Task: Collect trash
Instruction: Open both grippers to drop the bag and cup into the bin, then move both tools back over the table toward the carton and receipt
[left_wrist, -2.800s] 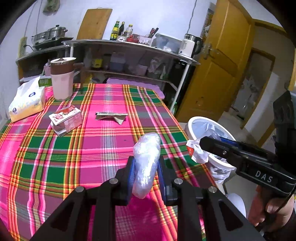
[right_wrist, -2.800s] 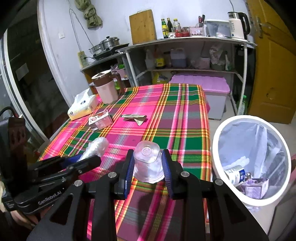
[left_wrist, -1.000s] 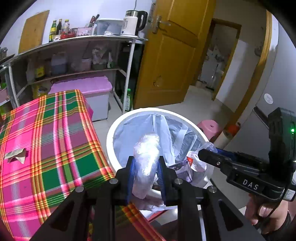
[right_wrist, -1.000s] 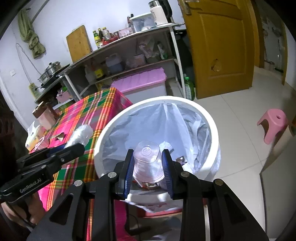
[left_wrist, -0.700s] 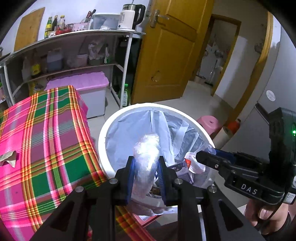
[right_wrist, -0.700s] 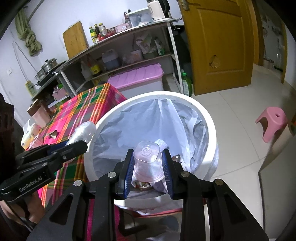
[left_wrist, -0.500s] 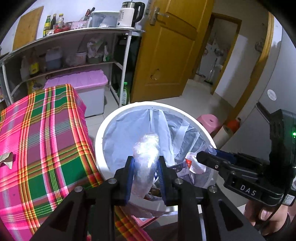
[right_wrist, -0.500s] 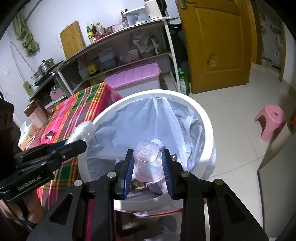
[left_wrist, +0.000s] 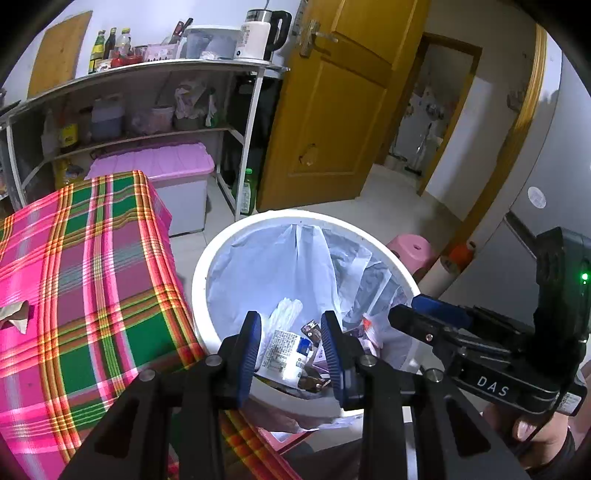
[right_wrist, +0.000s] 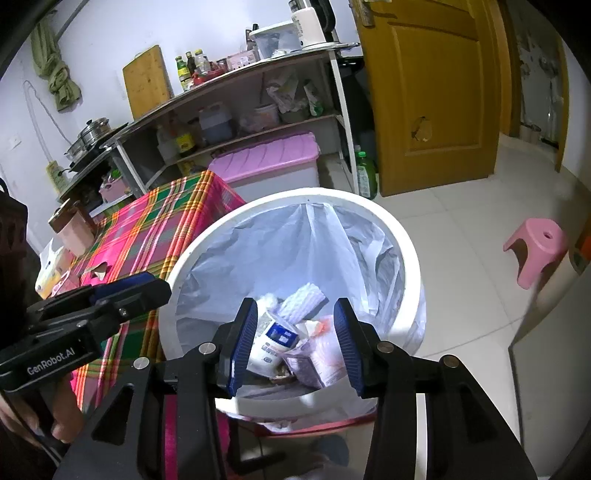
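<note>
The left claw (left_wrist: 291, 345), jaws just opened and empty, hangs over the lined trash bin (left_wrist: 207, 258).

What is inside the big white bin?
The bin has a plastic liner holding a white bottle, wrappers and crumpled plastic. Whatever lies beneath that pile is covered.

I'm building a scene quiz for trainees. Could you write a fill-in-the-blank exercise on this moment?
1. Both grippers hover over the white ____, lined with a plastic bag.
2. The left gripper has jaws that are ____, nothing between them.
3. The right gripper holds ____.
4. The small stool on the floor is ____.

Missing words: trash bin; open; nothing; pink
</note>
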